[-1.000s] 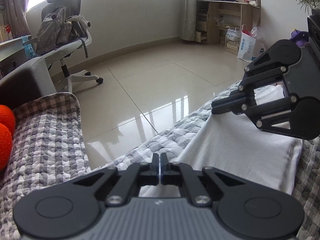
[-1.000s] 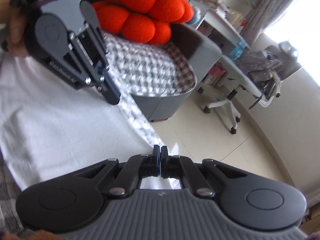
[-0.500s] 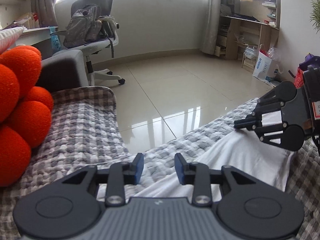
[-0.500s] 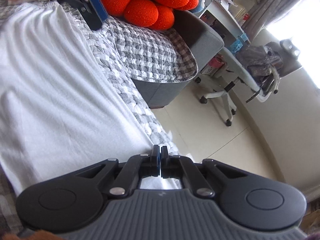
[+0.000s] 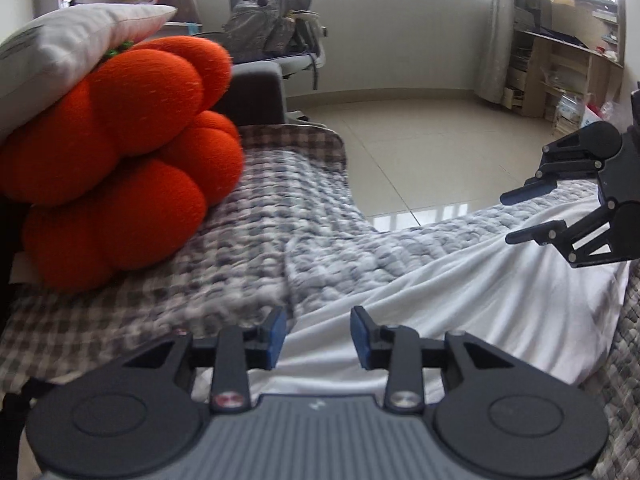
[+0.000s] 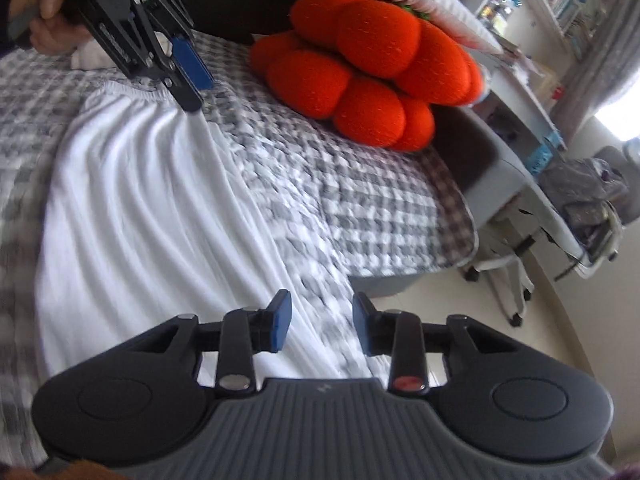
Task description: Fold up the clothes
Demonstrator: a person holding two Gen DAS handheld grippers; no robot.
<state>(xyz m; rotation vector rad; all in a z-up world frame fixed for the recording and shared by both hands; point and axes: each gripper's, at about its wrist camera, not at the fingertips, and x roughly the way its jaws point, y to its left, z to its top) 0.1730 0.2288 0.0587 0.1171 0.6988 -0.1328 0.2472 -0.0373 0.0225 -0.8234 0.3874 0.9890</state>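
A white garment [image 6: 132, 208] lies spread flat on a grey-and-white checked blanket [image 6: 360, 208] that covers the couch, its fabric pulled into long shallow ripples that run from the gathered hem at the far end toward the near end. In the right wrist view the right gripper [image 6: 322, 326] sits at six o'clock with its jaws opening, blue pads apart; nothing is pinched between them, and the long edge of the garment and the blanket show blurred through the gap. In the same view the left gripper [image 6: 192, 76] comes in from eleven o'clock, held in a hand [image 6: 44, 20], with one blue pad facing the camera and its lower finger tip at the gathered hem corner of the garment; whether it touches the cloth I cannot tell. In the left wrist view the left gripper [image 5: 318, 334] fills six o'clock, jaws parted and empty, hovering over the near edge of the garment [image 5: 460, 292] where it meets the blanket [image 5: 280, 232]. The right gripper [image 5: 532, 216] appears there at three o'clock, its two fingers spread above the far end of the cloth. An orange lobed cushion [image 5: 116, 160] rests on the blanket at nine o'clock, with a pale pillow [image 5: 72, 44] lying on top of it. Beyond the couch an office chair [image 5: 276, 20] stands at twelve o'clock on the tiled floor [image 5: 432, 152].
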